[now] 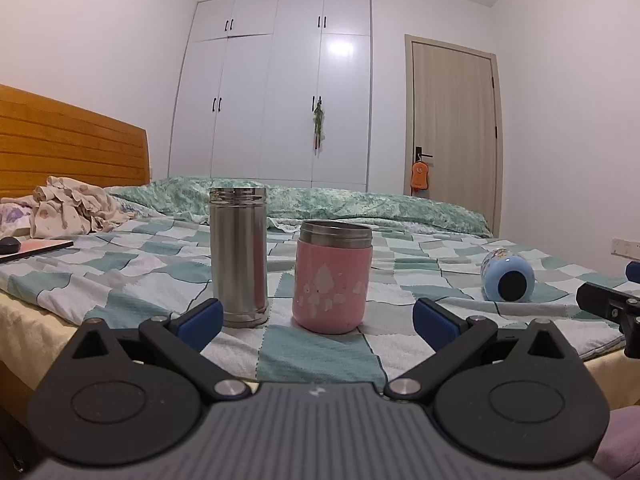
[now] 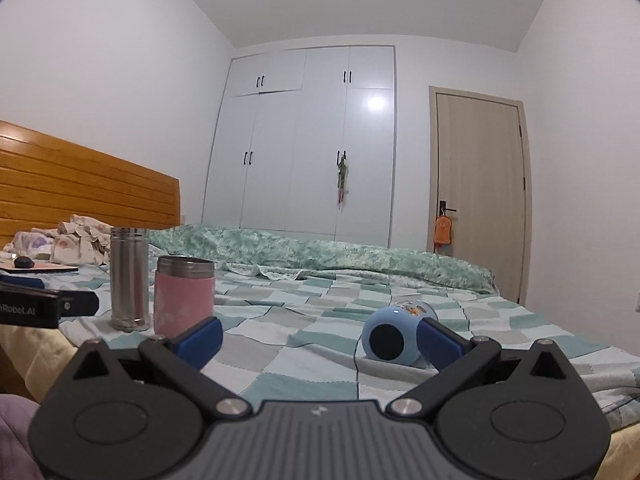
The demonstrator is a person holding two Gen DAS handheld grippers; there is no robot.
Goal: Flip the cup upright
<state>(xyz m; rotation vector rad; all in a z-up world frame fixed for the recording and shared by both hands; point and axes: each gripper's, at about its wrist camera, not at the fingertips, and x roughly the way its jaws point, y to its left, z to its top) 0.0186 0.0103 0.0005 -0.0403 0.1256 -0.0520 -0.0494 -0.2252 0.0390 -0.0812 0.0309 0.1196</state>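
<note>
The light-blue cartoon-printed cup lies on its side on the green-and-white checked blanket, its dark base facing the cameras, near the bed's front edge. The right gripper hovers spread wide, one blue finger overlapping the cup's right side; whether they touch is unclear. Open blanket lies to its left. The left gripper, marked "nRobot.AI", is spread before the upright steel flask and pink steel-rimmed jar.
</note>
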